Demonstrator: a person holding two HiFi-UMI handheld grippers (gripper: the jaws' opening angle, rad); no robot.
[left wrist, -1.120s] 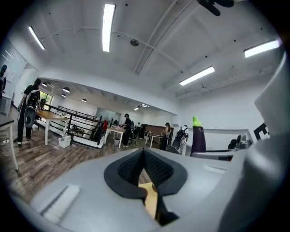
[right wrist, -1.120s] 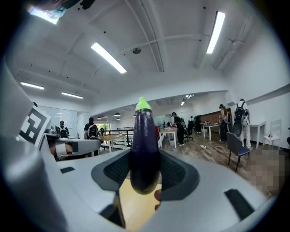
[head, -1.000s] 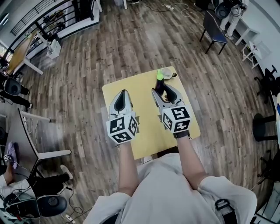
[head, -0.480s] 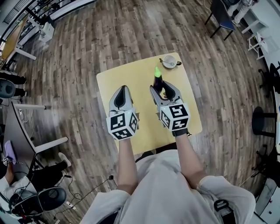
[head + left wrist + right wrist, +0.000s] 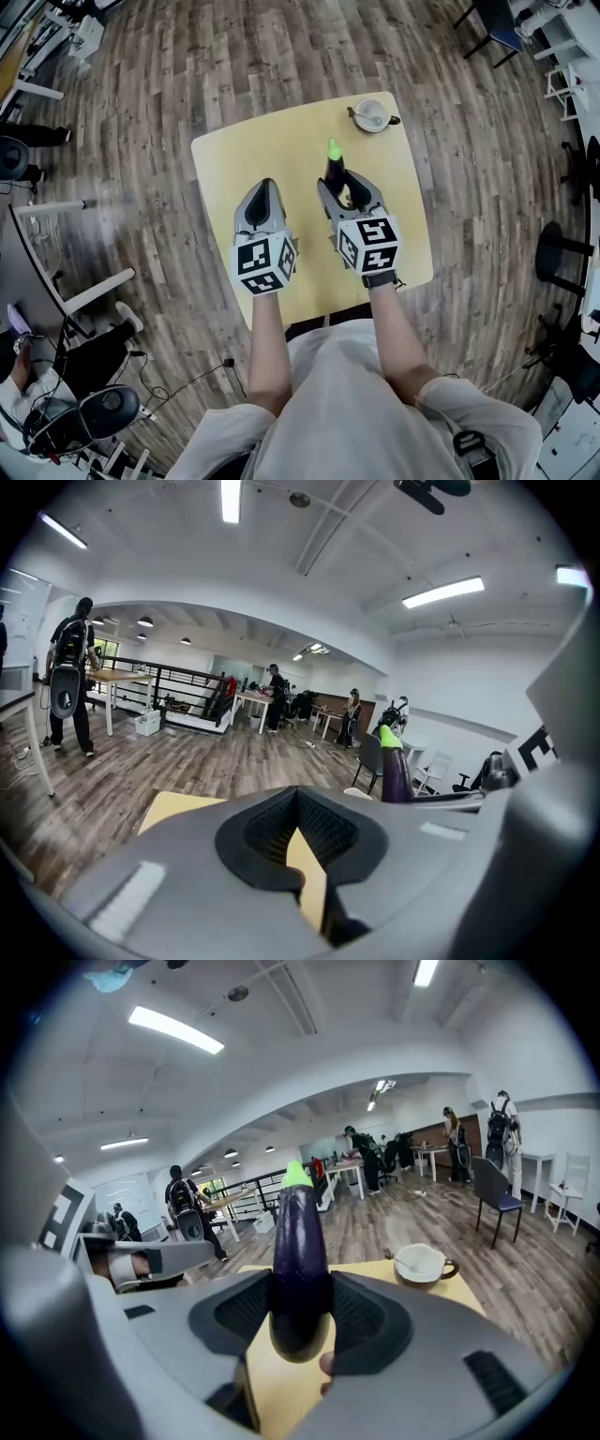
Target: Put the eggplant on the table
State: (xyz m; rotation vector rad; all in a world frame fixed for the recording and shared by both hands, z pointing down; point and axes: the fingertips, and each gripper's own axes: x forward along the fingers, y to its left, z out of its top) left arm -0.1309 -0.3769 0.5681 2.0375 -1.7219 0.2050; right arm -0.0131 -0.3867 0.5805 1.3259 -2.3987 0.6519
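A dark purple eggplant (image 5: pixel 335 169) with a bright green stem end stands upright between the jaws of my right gripper (image 5: pixel 345 187), which is shut on its lower part. In the right gripper view the eggplant (image 5: pixel 300 1260) fills the gap between the pads of that gripper (image 5: pixel 302 1314), above the yellow table (image 5: pixel 281 1382). My left gripper (image 5: pixel 262 192) hovers beside it to the left over the yellow table (image 5: pixel 234 159), shut with nothing in it. From the left gripper view (image 5: pixel 298 841) the eggplant (image 5: pixel 395 771) shows at the right.
A white cup (image 5: pixel 372 113) with a spoon in it sits near the table's far right corner, beyond the eggplant, and shows as the cup (image 5: pixel 420 1263) in the right gripper view. Wooden floor surrounds the small table. Chairs, desks and people stand far off.
Both grippers have sunk toward the yellow table, side by side. The right one still holds the upright eggplant, now farther from the cup in the head view.
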